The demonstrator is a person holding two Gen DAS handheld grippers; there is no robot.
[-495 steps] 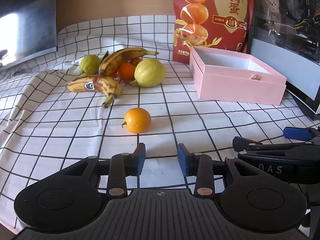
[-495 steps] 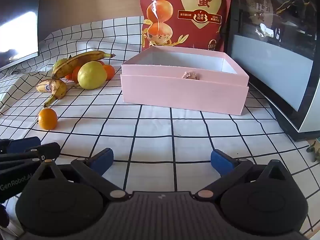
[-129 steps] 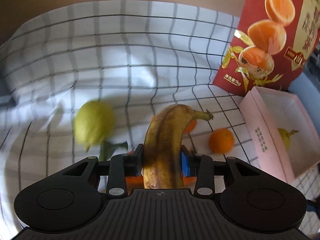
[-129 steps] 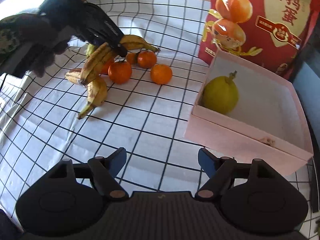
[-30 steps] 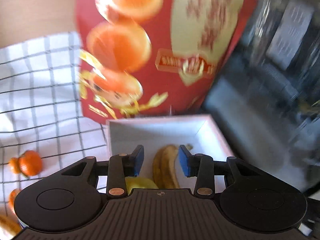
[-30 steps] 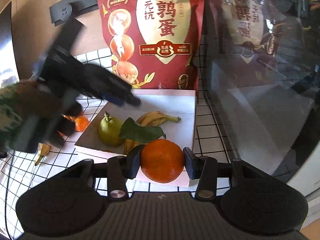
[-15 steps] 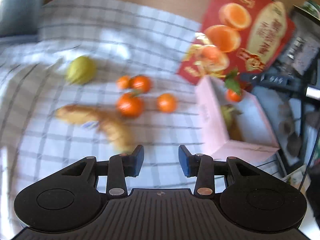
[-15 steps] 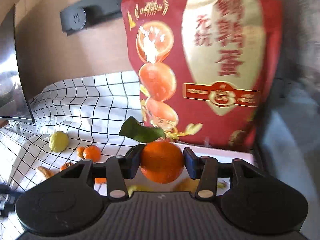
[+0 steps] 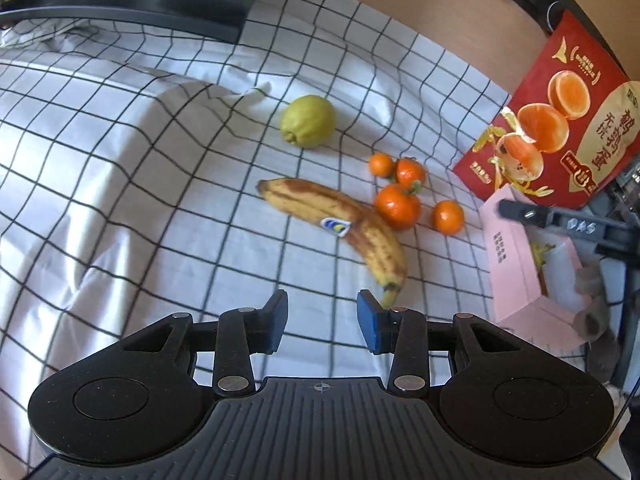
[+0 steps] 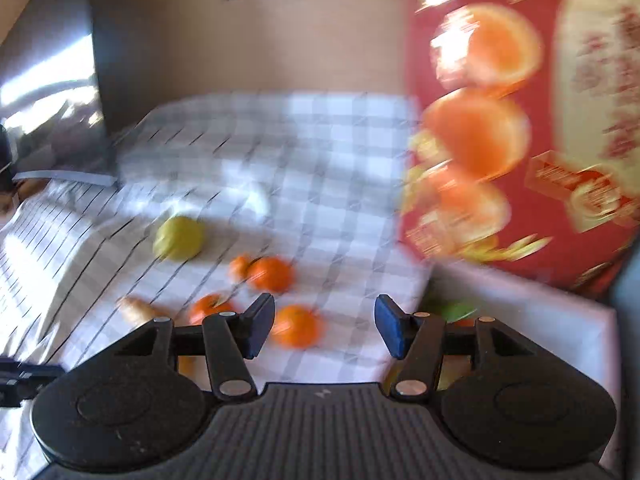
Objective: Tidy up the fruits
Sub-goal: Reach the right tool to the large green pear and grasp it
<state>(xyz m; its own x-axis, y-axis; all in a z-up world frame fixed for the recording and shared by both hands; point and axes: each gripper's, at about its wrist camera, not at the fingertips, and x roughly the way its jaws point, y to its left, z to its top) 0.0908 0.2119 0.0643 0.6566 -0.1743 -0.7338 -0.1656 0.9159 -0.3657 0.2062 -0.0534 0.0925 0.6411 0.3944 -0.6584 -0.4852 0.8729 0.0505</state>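
Both my left gripper (image 9: 322,322) and right gripper (image 10: 324,326) had fingers apart, empty; left hovered above the spotted yellow banana (image 9: 340,224).

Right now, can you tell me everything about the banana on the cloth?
The banana is long, curved and yellow with lots of brown speckles, so it looks very ripe. A small blue-and-white sticker sits near its middle. It lies flat on the checked cloth, stem end pointing toward the open left gripper, which is not touching it. An orange sits right against its side; contact looks likely. The right wrist view is too blurry to add more.
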